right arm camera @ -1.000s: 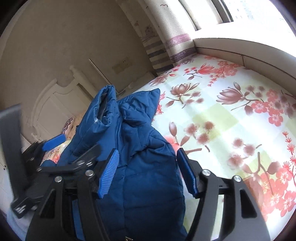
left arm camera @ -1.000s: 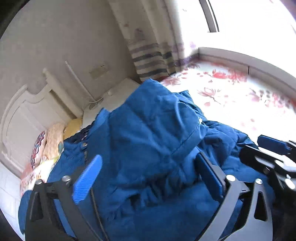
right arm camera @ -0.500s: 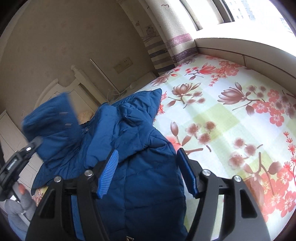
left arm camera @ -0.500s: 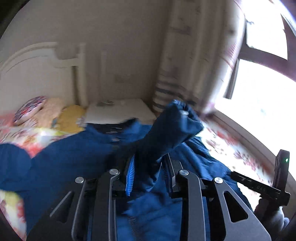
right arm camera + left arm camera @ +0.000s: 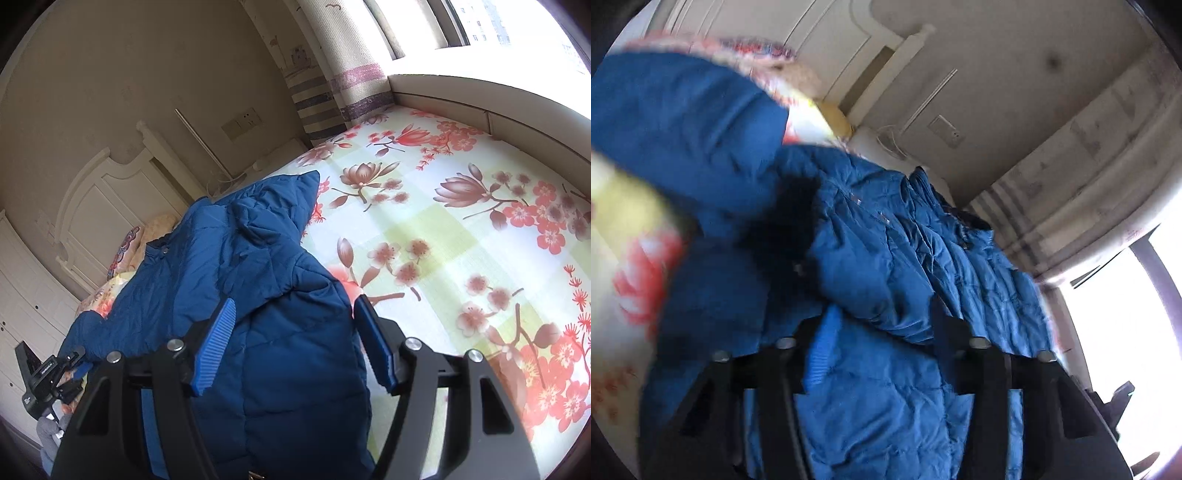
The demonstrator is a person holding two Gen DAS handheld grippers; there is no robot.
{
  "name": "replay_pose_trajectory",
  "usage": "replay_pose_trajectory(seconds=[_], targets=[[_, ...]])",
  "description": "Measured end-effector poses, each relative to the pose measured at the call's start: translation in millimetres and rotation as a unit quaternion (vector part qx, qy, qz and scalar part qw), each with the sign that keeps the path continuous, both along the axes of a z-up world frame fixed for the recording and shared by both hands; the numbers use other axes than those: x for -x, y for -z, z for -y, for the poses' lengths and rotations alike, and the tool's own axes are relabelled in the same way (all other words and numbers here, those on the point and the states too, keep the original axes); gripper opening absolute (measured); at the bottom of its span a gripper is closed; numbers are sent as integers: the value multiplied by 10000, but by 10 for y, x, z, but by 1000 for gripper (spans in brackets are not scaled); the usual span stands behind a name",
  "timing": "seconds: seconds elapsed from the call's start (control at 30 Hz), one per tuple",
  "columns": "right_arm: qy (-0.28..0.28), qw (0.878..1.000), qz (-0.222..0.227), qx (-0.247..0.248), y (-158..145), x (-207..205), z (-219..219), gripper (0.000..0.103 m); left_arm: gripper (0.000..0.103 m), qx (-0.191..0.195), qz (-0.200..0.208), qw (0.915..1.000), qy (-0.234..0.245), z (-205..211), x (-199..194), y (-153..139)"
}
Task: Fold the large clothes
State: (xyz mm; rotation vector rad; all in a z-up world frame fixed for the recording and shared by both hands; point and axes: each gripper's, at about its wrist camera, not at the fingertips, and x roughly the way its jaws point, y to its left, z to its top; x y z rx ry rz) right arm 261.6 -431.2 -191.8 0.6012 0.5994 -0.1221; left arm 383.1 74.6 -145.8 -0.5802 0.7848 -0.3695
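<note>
A large blue padded jacket (image 5: 229, 258) lies on the flowered bed sheet (image 5: 443, 229), hood toward the far corner. My right gripper (image 5: 295, 347) hovers open over the jacket's body, both blue pad faces bare. One sleeve stretches out to the left, and at its cuff my left gripper (image 5: 70, 365) shows small. In the blurred, rolled left wrist view the jacket (image 5: 886, 258) fills the middle. There my left gripper (image 5: 882, 343) is opening with jacket fabric between its fingers, and the ribbed face of the left pad (image 5: 822, 350) is uncovered.
A white headboard (image 5: 99, 206) and patterned pillows (image 5: 125, 251) stand at the far left of the bed. A striped curtain (image 5: 332, 85) hangs in the corner beside a bright window. A white ledge (image 5: 480, 107) borders the bed's far side. The flowered sheet runs wide to the right.
My left gripper shut on the raised sleeve, swung it out to the left while rolling over, and its jaws have parted again. The right gripper has stayed put.
</note>
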Motion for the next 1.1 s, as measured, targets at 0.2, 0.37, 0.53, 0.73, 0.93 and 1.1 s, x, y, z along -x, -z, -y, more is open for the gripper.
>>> replay_pose_trajectory(seconds=[0.2,0.37,0.53,0.73,0.93,1.1], targets=[[31,10000,-60,65,-3,-9,-13,66,43,143,-265,9995,-67,-104,-148,127],[16,9999,-83,81,-2,-20,-25,67,27,-434,-139,9989,-65,45,-106,99],[-84,9992,-231,300,-79,-33,-119,68,27,-712,-99,9974,-100,111,-104,116],[-522,9958,-205,722,-304,-32,-434,72,27,-750,6,9971,-91,124,-88,103],[33,9861,495,1587,-804,127,-545,71,27,-771,138,9969,-102,136,-57,70],[-822,9767,-155,1976,-501,-379,-844,74,22,-765,602,9948,-290,102,97,-50]])
